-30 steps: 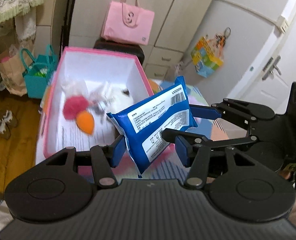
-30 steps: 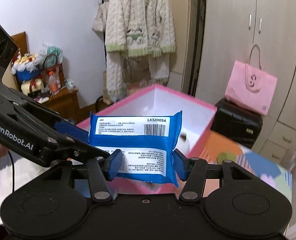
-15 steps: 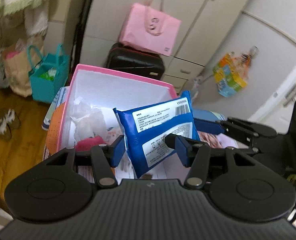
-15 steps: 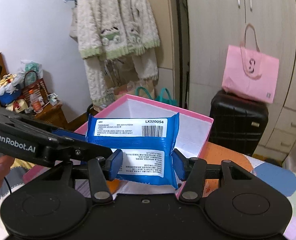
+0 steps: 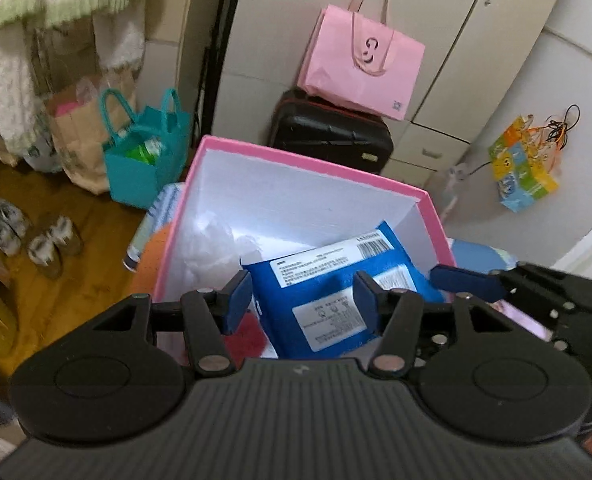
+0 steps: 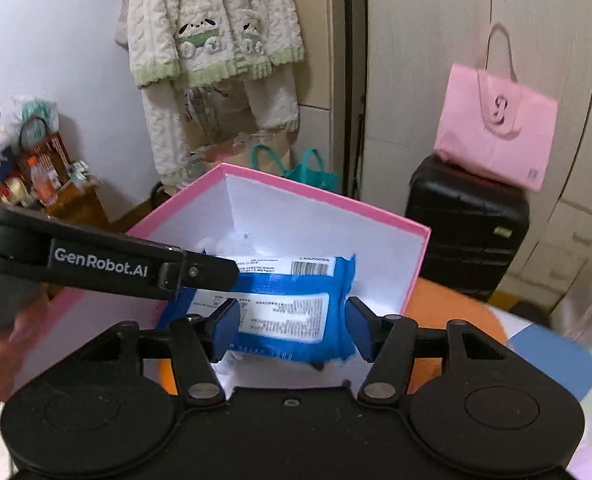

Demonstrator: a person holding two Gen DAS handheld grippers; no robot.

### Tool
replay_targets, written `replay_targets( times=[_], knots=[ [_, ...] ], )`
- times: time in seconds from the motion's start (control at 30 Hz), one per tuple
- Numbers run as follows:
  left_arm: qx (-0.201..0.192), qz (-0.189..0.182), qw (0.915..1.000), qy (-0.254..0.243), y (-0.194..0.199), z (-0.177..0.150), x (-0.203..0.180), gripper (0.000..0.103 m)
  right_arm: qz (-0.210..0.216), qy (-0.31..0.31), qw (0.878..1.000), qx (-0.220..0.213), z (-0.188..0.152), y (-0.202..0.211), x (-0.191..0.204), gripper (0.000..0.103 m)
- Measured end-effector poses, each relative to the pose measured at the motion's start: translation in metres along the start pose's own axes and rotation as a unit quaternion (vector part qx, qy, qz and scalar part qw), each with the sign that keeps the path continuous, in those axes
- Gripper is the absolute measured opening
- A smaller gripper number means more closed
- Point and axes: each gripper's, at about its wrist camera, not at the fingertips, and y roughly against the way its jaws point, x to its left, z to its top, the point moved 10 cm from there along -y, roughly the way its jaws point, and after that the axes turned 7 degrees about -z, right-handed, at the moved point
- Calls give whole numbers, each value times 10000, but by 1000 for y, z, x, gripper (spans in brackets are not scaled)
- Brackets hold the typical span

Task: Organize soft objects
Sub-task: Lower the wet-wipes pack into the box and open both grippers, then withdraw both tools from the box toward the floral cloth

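Observation:
A blue pack of wet wipes (image 5: 327, 296) lies inside the pink box (image 5: 307, 162) with white walls, and also shows in the right wrist view (image 6: 280, 304). My left gripper (image 5: 303, 300) is open above the box, its pads apart from the pack. My right gripper (image 6: 292, 322) is open too, with the pack between and beyond its pads, not pinched. The box (image 6: 319, 194) also holds crumpled white plastic (image 5: 212, 244) and a red fluffy item (image 5: 248, 338). The right gripper's finger shows in the left view (image 5: 467, 280); the left gripper's arm crosses the right view (image 6: 108, 264).
A black suitcase (image 5: 331, 136) with a pink bag (image 5: 359, 52) on it stands behind the box. A teal bag (image 5: 144, 152) and slippers (image 5: 28, 232) are on the wooden floor at left. A knitted cardigan (image 6: 212, 24) hangs on the wall. A patterned cloth (image 6: 551, 356) covers the table.
Both grippers carried the wipes pack over the box, then opened. The pack has dropped from between the fingers into the box.

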Motion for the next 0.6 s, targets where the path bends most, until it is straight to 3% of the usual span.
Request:
replay_targets(
  times=[0.13, 0.6],
  knots=[
    [-211, 162, 9990, -362, 17, 2, -7, 67, -80, 101, 9999, -66, 1, 8, 0, 70],
    [-167, 10, 9925, -1215, 86, -25, -45, 70, -200, 422, 9982, -365, -6, 72, 7, 71]
  ],
)
